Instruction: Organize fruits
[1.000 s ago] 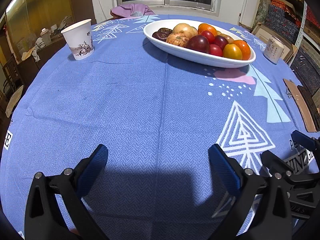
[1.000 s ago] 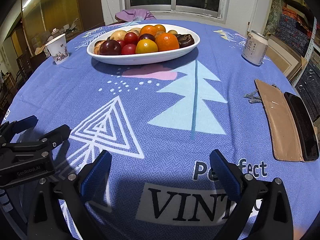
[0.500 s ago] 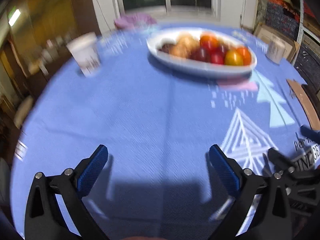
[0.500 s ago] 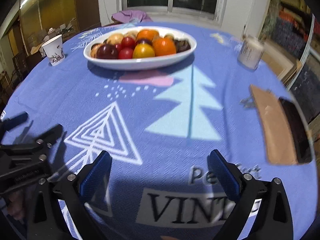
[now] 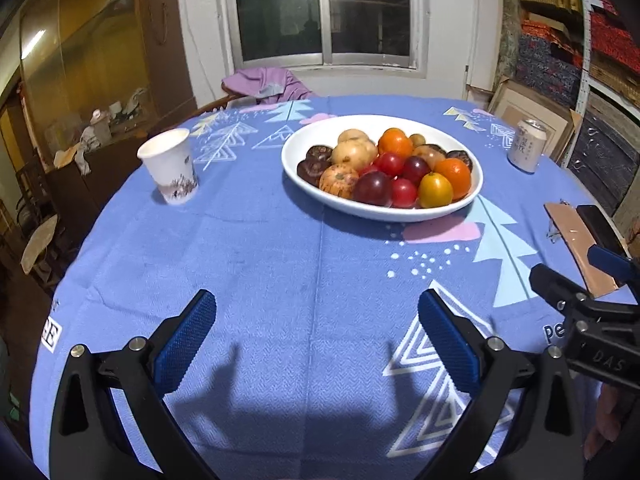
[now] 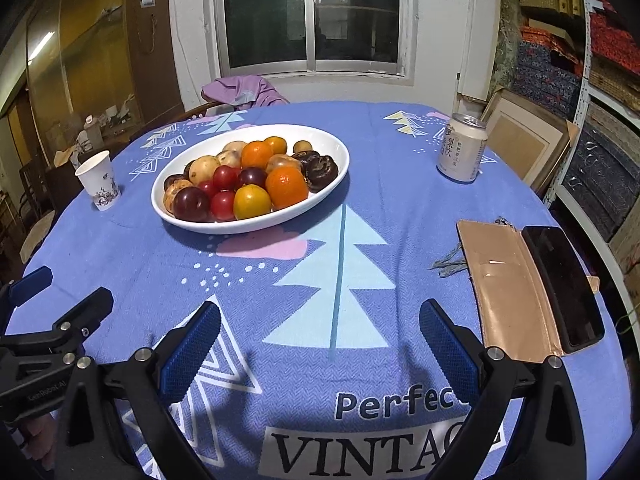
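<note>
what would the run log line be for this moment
stage: approach | left claw: open, empty | right claw: open, empty | fruits: all in white bowl | contact: none

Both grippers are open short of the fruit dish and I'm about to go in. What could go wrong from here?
The fruit is heaped tightly in the white dish; grabbing one piece may roll its neighbours over the low rim. The paper cup stands by the left gripper's path and could tip easily. The right gripper has the can and the phone on its side.
</note>
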`<state>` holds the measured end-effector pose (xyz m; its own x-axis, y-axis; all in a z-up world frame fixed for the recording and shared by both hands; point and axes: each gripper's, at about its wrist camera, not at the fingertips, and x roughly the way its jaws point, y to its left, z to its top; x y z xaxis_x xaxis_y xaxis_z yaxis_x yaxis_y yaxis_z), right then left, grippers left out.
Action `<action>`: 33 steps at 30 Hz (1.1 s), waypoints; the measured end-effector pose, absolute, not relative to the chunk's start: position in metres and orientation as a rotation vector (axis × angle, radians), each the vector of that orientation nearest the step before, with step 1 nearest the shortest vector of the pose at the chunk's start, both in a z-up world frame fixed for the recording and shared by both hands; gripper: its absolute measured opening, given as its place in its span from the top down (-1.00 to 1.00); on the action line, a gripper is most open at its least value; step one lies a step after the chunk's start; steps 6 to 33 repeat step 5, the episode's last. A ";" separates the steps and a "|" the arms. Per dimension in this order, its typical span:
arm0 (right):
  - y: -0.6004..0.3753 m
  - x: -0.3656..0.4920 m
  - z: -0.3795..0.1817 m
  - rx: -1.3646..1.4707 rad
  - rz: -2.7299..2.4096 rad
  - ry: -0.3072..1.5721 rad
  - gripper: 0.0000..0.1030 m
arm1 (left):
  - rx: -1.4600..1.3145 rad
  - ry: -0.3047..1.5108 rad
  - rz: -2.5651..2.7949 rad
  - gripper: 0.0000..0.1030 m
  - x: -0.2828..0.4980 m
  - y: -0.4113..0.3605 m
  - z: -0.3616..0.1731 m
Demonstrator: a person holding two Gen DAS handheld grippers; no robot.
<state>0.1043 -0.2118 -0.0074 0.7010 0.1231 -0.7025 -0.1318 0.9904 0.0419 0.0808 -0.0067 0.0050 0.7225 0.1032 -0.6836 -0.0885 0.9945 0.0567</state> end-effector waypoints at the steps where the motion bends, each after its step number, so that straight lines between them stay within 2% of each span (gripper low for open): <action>1: -0.211 0.104 -0.007 -0.012 0.141 0.777 -0.93 | 0.023 0.748 0.097 -0.92 0.081 -0.007 0.007; 33: -0.212 0.102 -0.004 -0.009 0.142 0.762 -0.93 | -0.007 0.726 0.101 -0.92 0.081 -0.007 0.015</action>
